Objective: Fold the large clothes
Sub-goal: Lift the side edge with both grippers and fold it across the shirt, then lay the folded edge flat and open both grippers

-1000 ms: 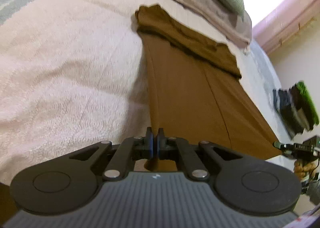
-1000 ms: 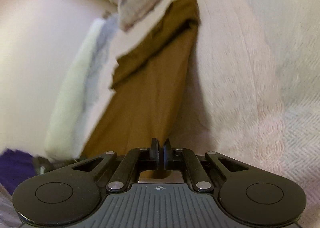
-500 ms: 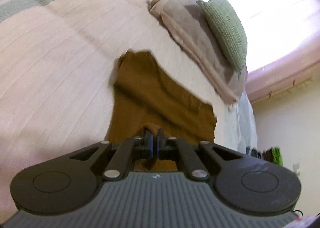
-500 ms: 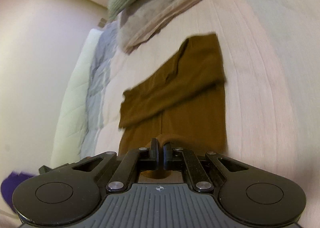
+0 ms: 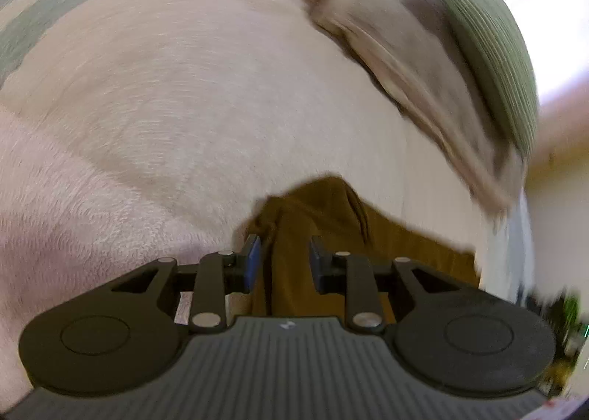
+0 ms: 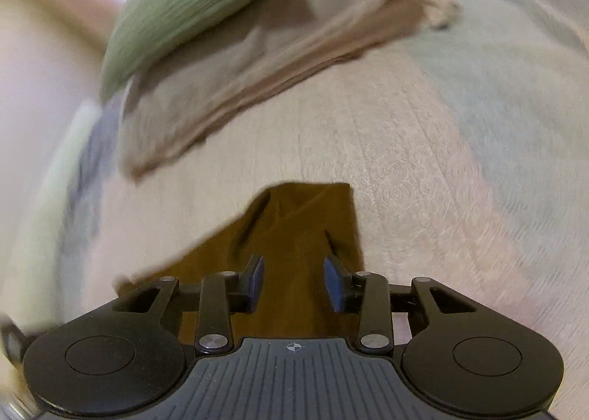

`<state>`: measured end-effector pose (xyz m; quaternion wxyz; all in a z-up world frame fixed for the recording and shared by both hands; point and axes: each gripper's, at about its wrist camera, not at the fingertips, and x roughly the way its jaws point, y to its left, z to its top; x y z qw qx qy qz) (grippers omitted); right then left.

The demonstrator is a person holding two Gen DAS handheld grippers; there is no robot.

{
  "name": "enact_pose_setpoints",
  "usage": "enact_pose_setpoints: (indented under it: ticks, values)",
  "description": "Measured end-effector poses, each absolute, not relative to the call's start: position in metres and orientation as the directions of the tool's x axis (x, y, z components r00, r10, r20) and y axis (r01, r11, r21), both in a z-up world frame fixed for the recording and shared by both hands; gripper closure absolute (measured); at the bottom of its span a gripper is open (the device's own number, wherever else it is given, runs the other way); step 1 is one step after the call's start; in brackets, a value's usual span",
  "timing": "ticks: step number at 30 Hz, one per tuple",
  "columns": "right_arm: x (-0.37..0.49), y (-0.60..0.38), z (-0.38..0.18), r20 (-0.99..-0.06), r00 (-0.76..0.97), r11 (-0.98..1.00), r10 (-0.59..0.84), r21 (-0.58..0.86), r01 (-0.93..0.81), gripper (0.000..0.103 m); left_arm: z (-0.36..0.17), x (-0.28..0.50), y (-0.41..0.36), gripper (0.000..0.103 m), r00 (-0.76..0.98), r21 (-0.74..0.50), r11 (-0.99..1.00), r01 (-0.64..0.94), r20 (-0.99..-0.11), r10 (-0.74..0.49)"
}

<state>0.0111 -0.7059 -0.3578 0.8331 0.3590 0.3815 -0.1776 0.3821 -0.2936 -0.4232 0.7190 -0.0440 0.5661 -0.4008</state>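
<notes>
The brown garment (image 5: pixel 320 221) lies doubled over on the pale bedspread (image 5: pixel 176 99), its far edge bunched into a small ridge, so a lengthwise fold appears to be laid down; judging by the creases, smoothing and at least one more fold are probably left. In the left wrist view the left gripper (image 5: pixel 284 261) sits low over the near end of the cloth, jaws apart at a moderate width with nothing between them, the garment running from 6 o'clock up toward 12, a beige blanket (image 5: pixel 412 63) and green cushion (image 5: pixel 493 63) out at 1 to 2 o'clock. In the right wrist view the right gripper (image 6: pixel 294 278) is likewise parted and empty, hovering just above the brown garment (image 6: pixel 302 221), which reaches toward 12 o'clock; the same blanket and cushion lie at 11 o'clock. Both views are motion-blurred
</notes>
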Motion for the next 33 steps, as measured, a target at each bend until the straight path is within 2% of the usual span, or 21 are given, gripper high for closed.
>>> enact_pose_setpoints:
  ticks: [5, 14, 15, 16, 17, 18, 23, 25, 27, 28, 33]
  values:
    - [0.027, -0.697, -0.375, -0.766, 0.642, 0.765, -0.022, 0.401, 0.504, 0.069, -0.428, 0.350, -0.324, 0.069, 0.035, -0.406, 0.572, 0.713, -0.794, -0.607]
    - [0.048, -0.696, -0.398, -0.765, 0.642, 0.828, -0.049, 0.329, 0.454, 0.069, -0.452, 0.350, -0.346, 0.069, 0.101, -0.331, 0.607, 0.722, -0.818, -0.566]
    - [0.050, -0.697, -0.399, -0.769, 0.636, 0.829, -0.058, 0.318, 0.460, 0.071, -0.453, 0.349, -0.346, 0.071, 0.104, -0.328, 0.608, 0.723, -0.819, -0.564]
    - [0.051, -0.696, -0.401, -0.768, 0.637, 0.836, -0.065, 0.307, 0.456, 0.078, -0.454, 0.348, -0.348, 0.071, 0.105, -0.324, 0.608, 0.725, -0.820, -0.562]
    - [0.051, -0.695, -0.400, -0.765, 0.640, 0.845, -0.067, 0.298, 0.444, 0.101, -0.454, 0.347, -0.350, 0.077, 0.109, -0.315, 0.604, 0.732, -0.821, -0.560]
    - [0.050, -0.693, -0.399, -0.762, 0.643, 0.852, -0.081, 0.282, 0.441, 0.101, -0.453, 0.347, -0.351, 0.102, 0.114, -0.307, 0.599, 0.740, -0.820, -0.561]
    - [0.036, -0.684, -0.380, -0.716, 0.693, 0.873, -0.086, 0.281, 0.399, 0.101, -0.443, 0.340, -0.342, 0.103, 0.145, -0.286, 0.574, 0.768, -0.794, -0.590]
    - [0.036, -0.684, -0.379, -0.727, 0.680, 0.873, -0.091, 0.270, 0.405, 0.101, -0.439, 0.336, -0.338, 0.101, 0.151, -0.280, 0.565, 0.776, -0.788, -0.597]
    - [0.039, -0.686, -0.383, -0.746, 0.660, 0.871, -0.092, 0.261, 0.417, 0.100, -0.438, 0.338, -0.336, 0.085, 0.170, -0.273, 0.584, 0.765, -0.789, -0.590]
    - [0.042, -0.687, -0.386, -0.758, 0.644, 0.867, -0.107, 0.246, 0.434, 0.100, -0.440, 0.341, -0.336, 0.070, 0.181, -0.269, 0.599, 0.754, -0.791, -0.584]
    - [0.050, -0.690, -0.399, -0.783, 0.612, 0.856, -0.112, 0.237, 0.460, 0.099, -0.452, 0.351, -0.343, 0.070, 0.159, -0.277, 0.607, 0.745, -0.810, -0.564]
